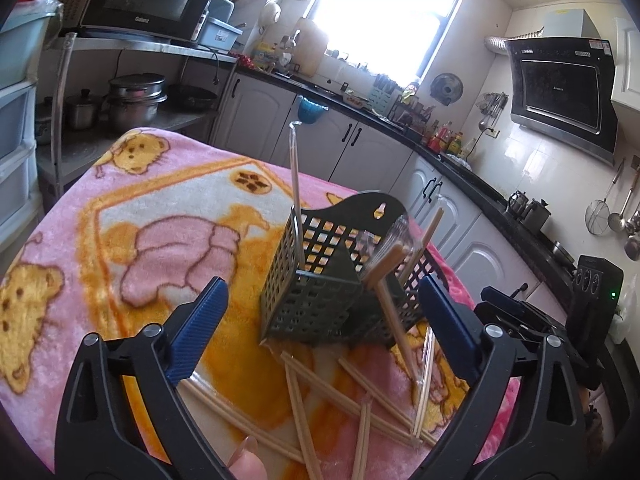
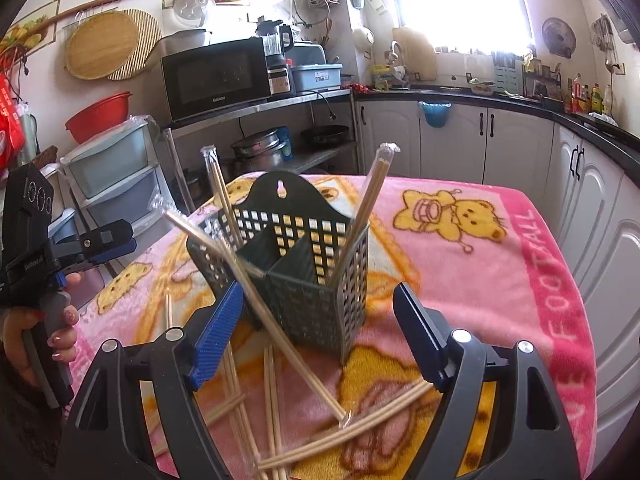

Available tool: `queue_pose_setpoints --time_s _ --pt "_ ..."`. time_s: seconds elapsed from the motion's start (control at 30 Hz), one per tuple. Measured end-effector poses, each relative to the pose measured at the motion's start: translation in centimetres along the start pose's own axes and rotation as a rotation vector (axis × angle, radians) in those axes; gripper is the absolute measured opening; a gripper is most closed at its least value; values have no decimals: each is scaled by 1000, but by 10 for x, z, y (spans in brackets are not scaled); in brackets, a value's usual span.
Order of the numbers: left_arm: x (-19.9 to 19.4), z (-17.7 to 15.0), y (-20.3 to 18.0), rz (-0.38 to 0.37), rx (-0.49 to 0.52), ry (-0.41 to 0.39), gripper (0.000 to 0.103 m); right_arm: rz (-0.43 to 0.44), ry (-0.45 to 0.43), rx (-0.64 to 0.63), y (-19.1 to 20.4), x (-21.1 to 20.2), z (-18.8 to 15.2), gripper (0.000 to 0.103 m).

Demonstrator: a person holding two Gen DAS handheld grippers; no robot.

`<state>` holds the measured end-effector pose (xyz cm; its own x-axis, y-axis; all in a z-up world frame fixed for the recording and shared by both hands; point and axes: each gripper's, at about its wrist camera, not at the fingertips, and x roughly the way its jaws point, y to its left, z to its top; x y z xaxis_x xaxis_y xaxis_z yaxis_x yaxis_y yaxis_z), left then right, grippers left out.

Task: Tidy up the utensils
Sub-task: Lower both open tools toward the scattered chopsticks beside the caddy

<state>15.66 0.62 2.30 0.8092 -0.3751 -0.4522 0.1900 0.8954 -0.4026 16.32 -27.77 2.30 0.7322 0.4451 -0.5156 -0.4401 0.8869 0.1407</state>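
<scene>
Kitchen, counter draped w/ pink bear-print blanket [image 2: 480,280]. Landmark: dark perforated caddy [image 2: 304,280], upright mid-blanket.

Item 1: left claw [image 1: 320,328], nearest in its own view, jaws wide apart, nothing gripped; caddy sits just beyond the tips. Seen at far left of the right view, held in a person's hand.
Item 2: right claw [image 2: 318,332], jaws well apart, nothing pinched; one wrapped stick crosses by its left pad, contact unclear.
Item 3: loose chopsticks [image 2: 276,420], scattered flat on blanket in front of caddy, some crossing.
Item 4: wrapped chopsticks [image 2: 368,200], several already standing tilted inside caddy compartments.
Item 5: cabinets, microwave, window, well behind caddy.

Judgement: next pick = one loose stick. Approach low, grip near mid-length, avoid crossed ones underneath, lift end-up, drop into a compartment w/o knocking caddy over.
</scene>
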Motion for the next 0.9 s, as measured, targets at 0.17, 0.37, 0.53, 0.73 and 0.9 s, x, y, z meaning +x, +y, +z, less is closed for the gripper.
queue_pose_setpoints --time_s 0.17,0.37,0.53,0.73,0.9 --pt "1 -10 3 7 -1 25 90 0 25 -3 5 -3 -13 75" --pt "5 -25 10 23 -6 74 90 -6 67 2 10 -1 -29 75" --pt "8 -39 12 32 5 115 90 -15 113 5 10 1 -46 75" --pt "12 -51 12 42 24 154 90 -39 162 25 10 5 -63 75" --pt "20 -61 10 59 56 206 90 -52 178 50 4 5 -73 75"
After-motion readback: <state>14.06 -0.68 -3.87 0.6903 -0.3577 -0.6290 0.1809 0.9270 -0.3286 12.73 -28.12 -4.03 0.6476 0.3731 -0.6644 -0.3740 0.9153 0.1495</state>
